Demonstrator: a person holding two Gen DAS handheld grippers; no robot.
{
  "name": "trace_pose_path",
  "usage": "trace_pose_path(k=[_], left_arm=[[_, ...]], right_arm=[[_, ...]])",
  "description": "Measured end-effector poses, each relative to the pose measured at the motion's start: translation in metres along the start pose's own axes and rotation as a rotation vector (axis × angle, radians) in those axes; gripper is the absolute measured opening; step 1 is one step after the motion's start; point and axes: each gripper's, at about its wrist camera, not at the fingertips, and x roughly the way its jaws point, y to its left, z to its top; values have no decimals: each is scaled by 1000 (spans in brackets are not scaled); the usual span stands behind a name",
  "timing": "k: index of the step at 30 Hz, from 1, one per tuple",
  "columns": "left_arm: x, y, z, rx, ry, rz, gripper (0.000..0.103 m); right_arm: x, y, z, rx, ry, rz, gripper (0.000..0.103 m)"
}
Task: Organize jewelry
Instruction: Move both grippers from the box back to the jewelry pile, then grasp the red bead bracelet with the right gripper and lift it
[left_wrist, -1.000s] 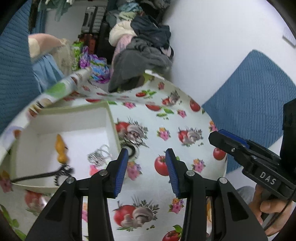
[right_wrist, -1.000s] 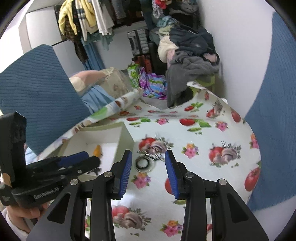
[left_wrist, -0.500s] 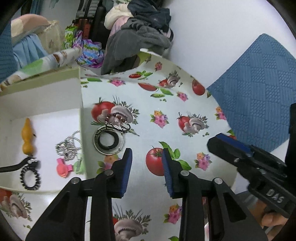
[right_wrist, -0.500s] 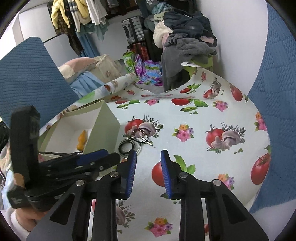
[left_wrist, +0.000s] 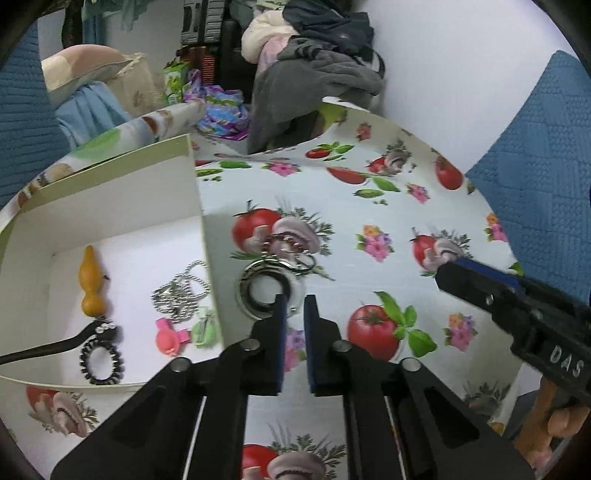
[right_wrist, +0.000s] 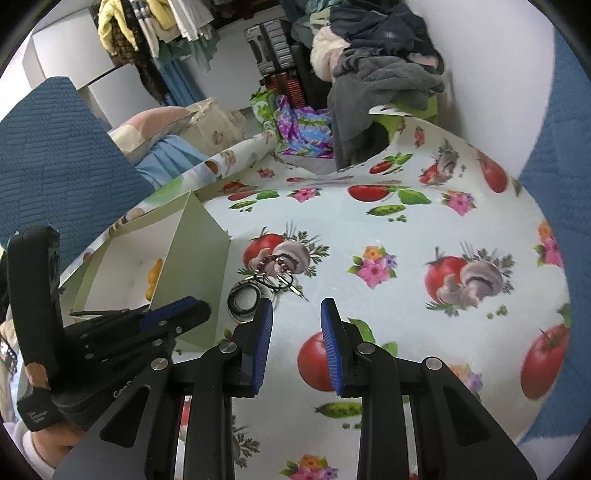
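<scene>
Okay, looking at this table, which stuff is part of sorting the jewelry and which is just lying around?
Part of the job:
- white box
- bangle and beaded bracelet on the tablecloth
- in the box: silver chain, orange gourd pendant, black coil hair tie, pink clip
- left gripper, jaws closing by the bangle

Just lying about:
- clothes pile
- pillow
- blue cushion
</scene>
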Motion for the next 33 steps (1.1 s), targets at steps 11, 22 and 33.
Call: trace_pose_path(k=[11, 22, 33], left_arm=[[10, 29, -19, -103, 97, 34, 2], [5, 31, -28, -132, 46, 40, 2], [5, 29, -28, -143, 36, 23, 2]], right_arm=[[72, 3, 32, -90, 110, 59, 25], [144, 17, 36, -209, 205, 41, 21], [167, 29, 27, -323, 200, -43, 8]])
